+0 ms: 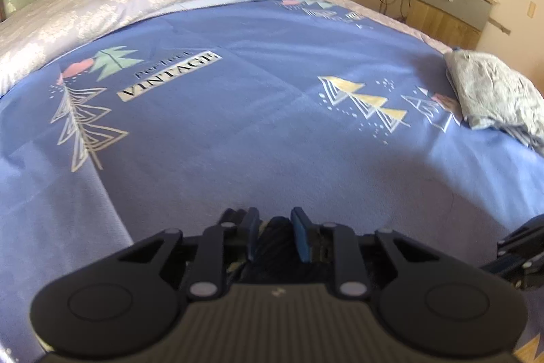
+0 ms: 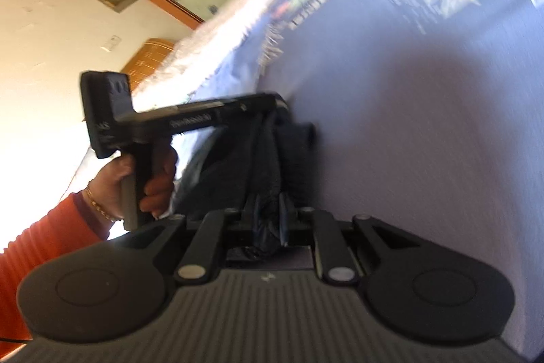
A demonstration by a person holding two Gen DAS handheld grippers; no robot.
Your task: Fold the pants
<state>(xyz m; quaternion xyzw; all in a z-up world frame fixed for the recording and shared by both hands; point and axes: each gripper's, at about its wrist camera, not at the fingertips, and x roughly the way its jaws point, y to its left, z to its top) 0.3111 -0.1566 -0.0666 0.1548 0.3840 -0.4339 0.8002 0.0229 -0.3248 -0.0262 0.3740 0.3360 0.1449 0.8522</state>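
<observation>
Pants: the pants (image 2: 268,142) are dark, bunched cloth hanging between my two grippers at the near edge of the bed (image 1: 258,125), not yet spread flat.
Right gripper: my right gripper (image 2: 270,220) is clamped on a gathered fold of the dark cloth, which bulges out between the pads.
Left gripper: my left gripper (image 1: 275,232) has its jaws drawn in close around dark fabric; I judge it is gripping, though the contact itself is in shadow.
Left hand: my left hand (image 2: 142,179) wraps the handle, to the left of the hanging cloth in the right wrist view.
Feel: I judge the cloth soft, limp and light; it will sag and twist rather than hold shape.
Where to hold: at the waistband or a hem edge, hands well apart, so the legs hang straight.
Far right: another folded garment (image 1: 496,94) lies on the bed.
</observation>
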